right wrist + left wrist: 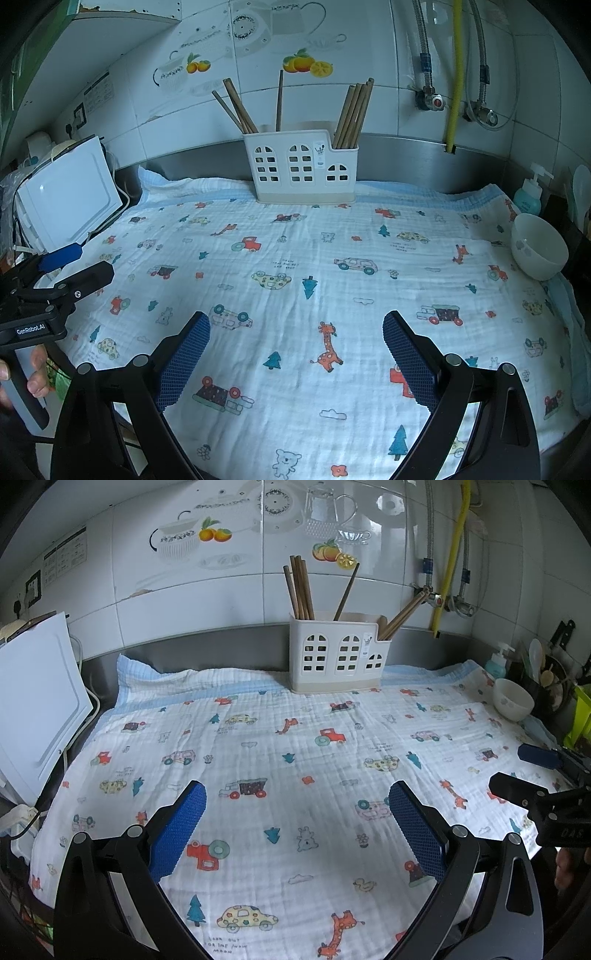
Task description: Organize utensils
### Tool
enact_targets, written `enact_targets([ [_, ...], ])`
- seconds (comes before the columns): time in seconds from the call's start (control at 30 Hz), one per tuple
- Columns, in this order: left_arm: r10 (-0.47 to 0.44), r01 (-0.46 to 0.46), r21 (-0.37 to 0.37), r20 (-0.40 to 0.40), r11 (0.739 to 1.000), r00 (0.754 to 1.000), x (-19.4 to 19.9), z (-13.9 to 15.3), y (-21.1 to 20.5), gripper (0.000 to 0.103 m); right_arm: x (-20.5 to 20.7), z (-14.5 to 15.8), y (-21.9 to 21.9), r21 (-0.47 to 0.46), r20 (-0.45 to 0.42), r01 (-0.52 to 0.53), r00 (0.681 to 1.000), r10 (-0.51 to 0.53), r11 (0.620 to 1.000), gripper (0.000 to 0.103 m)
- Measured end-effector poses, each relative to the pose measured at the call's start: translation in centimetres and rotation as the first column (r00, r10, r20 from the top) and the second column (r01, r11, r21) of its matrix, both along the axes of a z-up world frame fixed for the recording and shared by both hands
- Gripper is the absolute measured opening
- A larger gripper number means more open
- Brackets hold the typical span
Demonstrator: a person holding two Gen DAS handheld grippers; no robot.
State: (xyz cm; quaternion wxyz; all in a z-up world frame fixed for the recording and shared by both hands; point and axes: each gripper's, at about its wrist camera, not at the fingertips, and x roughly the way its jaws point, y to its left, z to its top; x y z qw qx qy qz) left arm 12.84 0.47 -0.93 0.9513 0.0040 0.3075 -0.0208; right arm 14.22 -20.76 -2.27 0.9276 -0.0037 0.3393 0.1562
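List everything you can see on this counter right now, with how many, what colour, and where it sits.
white plastic utensil holder: one, back centre on the cloth
brown wooden chopsticks: several, upright in the holder
printed white muslin cloth: one, covering the counter
white ceramic bowl: one, right edge
teal soap pump bottle: one, behind the bowl
white board: one, leaning at left
left tool: black, blue pads, open, empty
right tool: same, open, empty

I count one white holder (pixel 301 168) with three sections. Chopsticks (pixel 352 112) fill them: three or four in the left section, one in the middle, about five in the right, too bunched for an exact count. One white bowl (pixel 539 247), one soap bottle (pixel 529 195), one printed cloth (pixel 295 295).
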Motion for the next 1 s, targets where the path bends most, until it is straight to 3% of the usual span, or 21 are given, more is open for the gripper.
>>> enact_targets([
  [1.0,0.004,-0.005,-0.033,-0.024,0.999,1.000,0.05,-0.44,0.38,0.098,0.00,0.06,-0.04,0.001,0.003,0.000,1.000,0.000,1.000,0.092],
])
